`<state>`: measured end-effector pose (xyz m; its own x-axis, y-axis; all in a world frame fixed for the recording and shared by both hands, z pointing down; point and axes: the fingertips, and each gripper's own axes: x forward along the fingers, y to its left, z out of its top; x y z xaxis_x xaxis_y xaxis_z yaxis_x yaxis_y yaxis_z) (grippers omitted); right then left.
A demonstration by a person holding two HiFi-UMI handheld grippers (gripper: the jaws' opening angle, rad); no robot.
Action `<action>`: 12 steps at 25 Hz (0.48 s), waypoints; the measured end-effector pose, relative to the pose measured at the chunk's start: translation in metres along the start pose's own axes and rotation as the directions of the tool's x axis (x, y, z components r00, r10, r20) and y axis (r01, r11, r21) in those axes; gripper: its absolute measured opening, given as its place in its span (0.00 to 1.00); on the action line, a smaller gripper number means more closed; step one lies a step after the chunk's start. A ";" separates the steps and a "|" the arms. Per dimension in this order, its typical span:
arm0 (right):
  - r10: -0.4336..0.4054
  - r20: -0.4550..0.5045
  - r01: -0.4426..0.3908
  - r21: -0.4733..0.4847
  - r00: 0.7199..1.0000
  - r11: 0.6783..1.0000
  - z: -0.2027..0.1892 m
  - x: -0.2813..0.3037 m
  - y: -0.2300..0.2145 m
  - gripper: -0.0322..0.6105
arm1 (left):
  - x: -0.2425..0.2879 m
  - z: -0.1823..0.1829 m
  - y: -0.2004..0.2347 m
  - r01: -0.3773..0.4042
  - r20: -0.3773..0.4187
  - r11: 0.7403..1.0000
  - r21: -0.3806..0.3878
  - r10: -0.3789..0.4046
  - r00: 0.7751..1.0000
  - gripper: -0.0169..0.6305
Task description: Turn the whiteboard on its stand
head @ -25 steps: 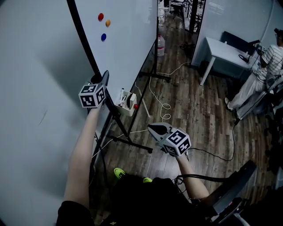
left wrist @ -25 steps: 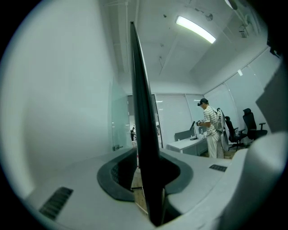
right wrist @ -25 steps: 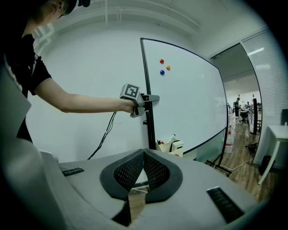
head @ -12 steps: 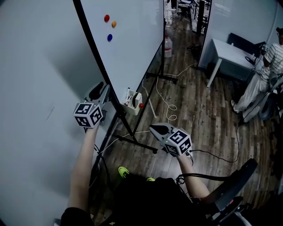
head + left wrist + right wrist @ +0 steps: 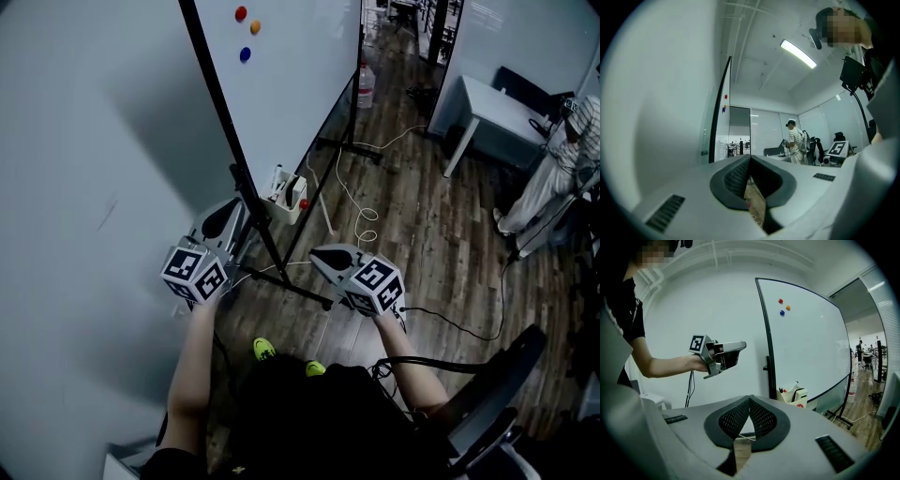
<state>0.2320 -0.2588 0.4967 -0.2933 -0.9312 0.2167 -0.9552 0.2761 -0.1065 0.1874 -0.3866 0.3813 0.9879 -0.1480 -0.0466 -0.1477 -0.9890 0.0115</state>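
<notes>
The board [image 5: 291,84] stands on its stand [image 5: 298,289] ahead and to the left, with one upright edge turned toward us and the wall [image 5: 84,141] behind it on the left. The left gripper [image 5: 232,206] hangs level just left of that near edge without touching it. We judge it is there because a sideways push at the edge swings the board most easily. Its jaws have just been closing and meet at the tips with nothing between them, so it holds nothing. A closed nose would do for pushing. The right gripper [image 5: 319,255] hangs nearer us and to the right, over the floor [image 5: 422,234]. Its jaws are also together and empty, and we take it to be clear of the board's sweep.

The head view alone shows the stand's feet, the cable [image 5: 361,220] on the floor, the desk [image 5: 487,108] and the whole layout. The right gripper view adds what the head view flattens. It shows from the side the gap between the left gripper and the board's edge, and the board's face with its magnets [image 5: 246,30] and box [image 5: 289,192]. The left gripper view sees the board nearly edge-on as a thin dark line. It also shows a person [image 5: 793,143] far off.
</notes>
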 end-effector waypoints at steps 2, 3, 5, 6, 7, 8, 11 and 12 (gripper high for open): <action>0.011 -0.004 -0.011 -0.005 1.000 1.000 0.000 0.001 0.003 0.09 | -0.003 -0.004 -0.004 -0.001 0.000 1.000 -0.021 0.001 1.000 0.06; 0.015 -0.005 -0.015 -0.006 1.000 1.000 0.001 0.001 0.005 0.09 | -0.005 -0.007 -0.006 0.001 -0.002 1.000 -0.030 -0.001 1.000 0.06; 0.023 -0.011 -0.023 -0.008 1.000 1.000 0.001 0.001 0.008 0.09 | -0.007 -0.011 -0.010 0.003 -0.007 0.999 -0.043 -0.003 1.000 0.06; 0.026 -0.015 -0.027 -0.008 1.000 1.000 0.001 0.001 0.009 0.09 | -0.008 -0.012 -0.011 0.003 -0.007 0.999 -0.050 -0.004 1.000 0.06; 0.028 -0.017 -0.028 -0.008 0.999 1.000 0.000 0.002 0.010 0.09 | -0.008 -0.014 -0.013 0.004 -0.007 0.998 -0.059 -0.004 1.000 0.06; 0.027 -0.017 -0.027 -0.009 0.999 1.000 -0.001 0.002 0.009 0.09 | -0.008 -0.017 -0.014 0.005 -0.006 0.998 -0.069 -0.006 1.000 0.06; 0.024 -0.019 -0.024 -0.005 1.000 1.000 -0.004 0.003 0.011 0.09 | -0.010 -0.023 -0.019 0.022 -0.011 0.995 -0.093 -0.023 1.000 0.06; 0.021 -0.021 -0.021 -0.005 1.000 1.000 -0.004 0.003 0.012 0.09 | -0.010 -0.024 -0.022 0.028 -0.012 0.995 -0.098 -0.029 1.000 0.06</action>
<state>0.2193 -0.2568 0.5002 -0.3142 -0.9198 0.2351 -0.9489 0.2971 -0.1061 0.1816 -0.3632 0.4057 0.9923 -0.1193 -0.0348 -0.1149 -0.9875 0.1077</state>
